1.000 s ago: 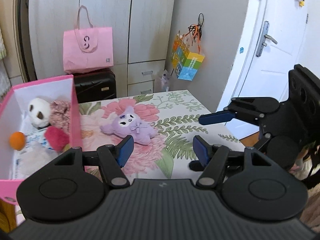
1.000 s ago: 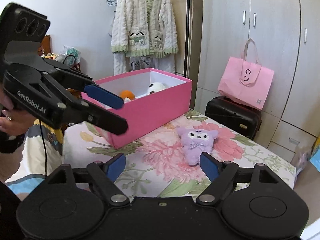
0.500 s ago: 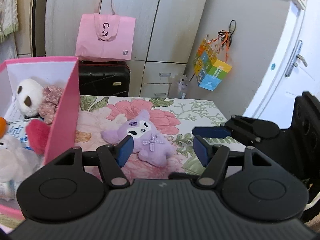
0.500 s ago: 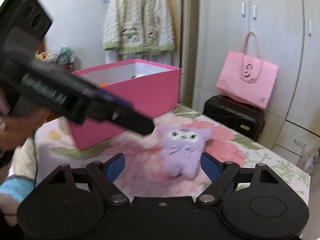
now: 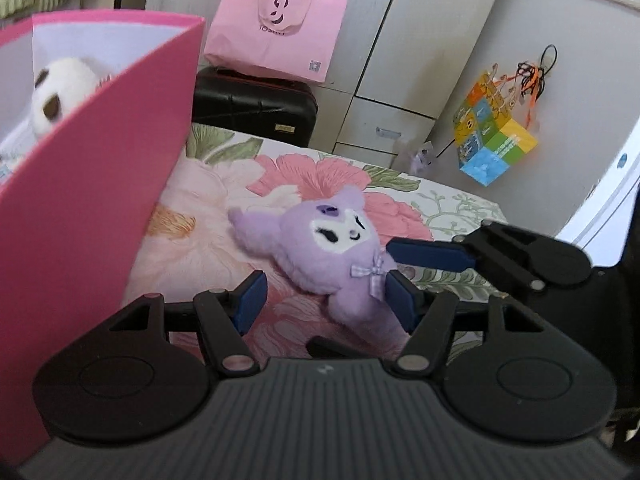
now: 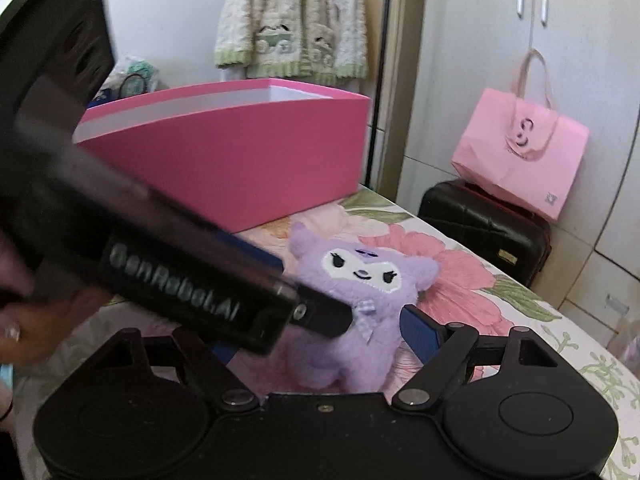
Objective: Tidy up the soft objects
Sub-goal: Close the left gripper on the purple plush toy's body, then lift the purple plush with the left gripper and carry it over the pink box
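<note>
A purple plush [image 5: 332, 248] with a white face lies on the floral tablecloth [image 5: 192, 240], right of the pink box [image 5: 100, 200]. My left gripper [image 5: 326, 304] is open and low over the plush's lower body. Its right pad is against the fur and its left pad stands apart. In the right wrist view the plush [image 6: 360, 280] sits between the wide jaws of my open right gripper [image 6: 320, 340]. The left gripper [image 6: 180, 280] crosses in front and hides the right one's left fingertip. The right gripper's [image 5: 500, 256] blue pad is beside the plush's bow. A white panda toy [image 5: 60, 96] lies in the box.
The pink box [image 6: 240, 160] stands close behind the plush. A black suitcase [image 5: 256, 108] with a pink bag [image 5: 276, 36] on it stands beyond the table's far edge, by the cupboards. A colourful cube [image 5: 492, 144] hangs at right. A hand [image 6: 24, 312] holds the left gripper.
Both grippers have come down and in toward the purple plush, which now lies between their fingers. The left gripper has rolled and moved nearer the box wall. Neither jaw gap has changed.
</note>
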The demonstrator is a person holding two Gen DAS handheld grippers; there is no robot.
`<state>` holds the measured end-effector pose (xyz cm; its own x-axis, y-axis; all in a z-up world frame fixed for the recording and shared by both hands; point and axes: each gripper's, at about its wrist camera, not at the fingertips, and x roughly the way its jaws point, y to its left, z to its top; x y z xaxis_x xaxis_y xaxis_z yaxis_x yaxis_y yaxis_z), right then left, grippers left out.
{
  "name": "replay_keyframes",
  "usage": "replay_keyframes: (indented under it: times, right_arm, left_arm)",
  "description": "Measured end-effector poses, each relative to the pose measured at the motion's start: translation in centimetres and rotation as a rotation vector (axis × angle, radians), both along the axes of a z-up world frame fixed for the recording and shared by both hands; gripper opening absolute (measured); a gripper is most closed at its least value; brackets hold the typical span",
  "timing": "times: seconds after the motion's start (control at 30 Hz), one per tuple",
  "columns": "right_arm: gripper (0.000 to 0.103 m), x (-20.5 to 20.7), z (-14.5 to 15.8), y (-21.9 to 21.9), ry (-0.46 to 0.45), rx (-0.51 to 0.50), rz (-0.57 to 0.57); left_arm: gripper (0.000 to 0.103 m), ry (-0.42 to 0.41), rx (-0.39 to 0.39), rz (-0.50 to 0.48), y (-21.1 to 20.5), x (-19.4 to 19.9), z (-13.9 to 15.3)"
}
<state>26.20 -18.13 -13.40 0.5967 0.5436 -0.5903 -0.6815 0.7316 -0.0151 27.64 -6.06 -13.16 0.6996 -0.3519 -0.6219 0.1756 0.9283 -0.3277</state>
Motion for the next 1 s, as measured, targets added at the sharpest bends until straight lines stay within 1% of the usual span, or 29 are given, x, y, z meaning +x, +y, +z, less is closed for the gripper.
replay_keyframes:
  times: [0.17,0.23,0.27,0.3,0.33,0.37,0.4,0.47,0.5,0.57,0.73,0.87,1.0]
  right_arm:
    - [0.085,0.5,-0.9,0.1,0.05,0.01,-0.037]
    - [0.085,0.7,-1.1,0.0,0.074,0.031,-0.056]
    - [0.085,0.9,-1.2,-0.1,0.089,0.044,-0.066]
    - [0.078,1.0,-1.1,-0.2,0.091,0.052,-0.081]
    - [0.073,0.9,-1.1,-0.1,0.085,0.042,-0.086]
    - [0.067,0.8,-0.9,0.1,0.076,0.024,-0.072]
    - [0.059,0.7,-0.8,0.3,0.069,0.014,-0.078]
    - [0.056,0.8,-0.7,0.4,0.072,0.016,-0.107]
    - [0.054,0.8,-0.7,0.5,0.072,0.019,-0.12]
    - [0.053,0.5,-0.7,0.7,0.061,0.011,-0.144]
    - [0.052,-1.0,-0.3,1.8,0.011,-0.049,-0.19]
    - [0.052,-2.0,0.2,1.9,0.034,-0.023,-0.24]
    - [0.052,-3.4,0.9,2.1,0.044,0.015,-0.283]
  left_arm:
    - [0.063,0.005,-0.034,0.004,-0.1,0.1,-0.4]
    - [0.06,-0.002,-0.048,0.003,0.0,0.0,-0.5]
    - [0.057,-0.006,-0.052,0.001,0.0,0.0,-0.5]
    - [0.054,-0.008,-0.058,-0.002,-0.1,0.0,-0.6]
    - [0.048,-0.01,-0.068,-0.008,-0.1,-0.1,-0.6]
    - [0.047,-0.012,-0.071,-0.008,-0.1,-0.1,-0.6]
    - [0.046,-0.017,-0.071,0.002,-0.1,-0.1,-0.6]
    - [0.042,-0.021,-0.088,0.013,-0.1,-0.2,-0.6]
    - [0.041,-0.027,-0.09,0.014,-0.1,-0.3,-0.6]
    - [0.041,-0.041,-0.082,0.007,-0.3,-0.5,-0.6]
    - [0.041,-0.039,-0.084,-0.013,-0.2,-1.1,-0.4]
    - [0.04,-0.045,-0.083,-0.03,0.0,-2.1,0.1]
    - [0.04,-0.072,-0.037,-0.048,-0.2,-3.6,1.0]
